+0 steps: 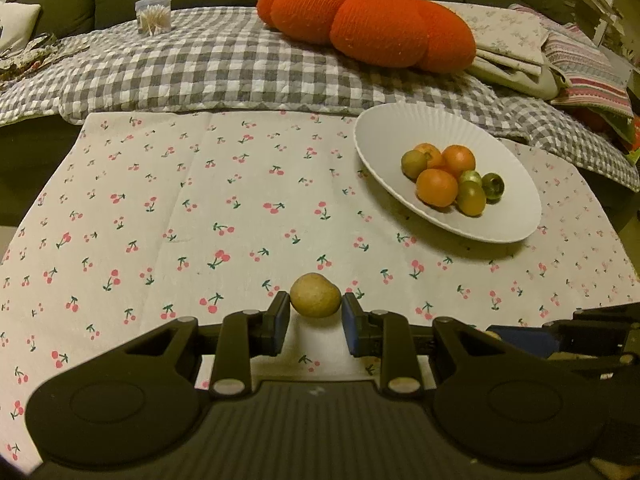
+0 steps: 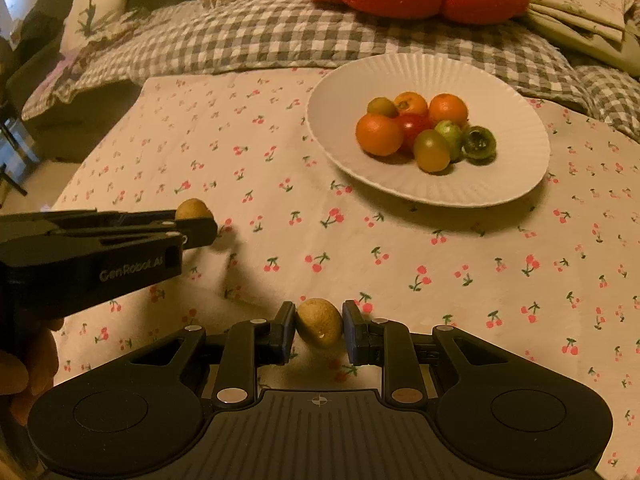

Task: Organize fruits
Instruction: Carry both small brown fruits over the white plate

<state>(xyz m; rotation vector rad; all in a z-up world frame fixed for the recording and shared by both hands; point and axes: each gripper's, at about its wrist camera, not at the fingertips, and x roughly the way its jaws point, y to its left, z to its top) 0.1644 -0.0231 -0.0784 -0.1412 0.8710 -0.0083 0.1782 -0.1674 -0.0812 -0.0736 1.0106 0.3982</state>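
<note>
A small tan fruit (image 1: pixel 315 295) sits pinched between the pads of the left claw (image 1: pixel 315 322), just above the cherry-print cloth (image 1: pixel 200 208) on the worktop. A second tan fruit (image 2: pixel 319 322) is pinched the same way in the right claw (image 2: pixel 319 330), nearer the front edge. From the right wrist view the left claw lies off to the left, with a hand (image 2: pixel 24 364) behind it. Farther back and to the right stands a white ribbed plate (image 2: pixel 500 184) holding a cluster of orange, red and green fruits (image 2: pixel 424 130). Behind the worktop lie a grey checked blanket (image 1: pixel 208 68) and a big orange cushion (image 1: pixel 372 24).
</note>
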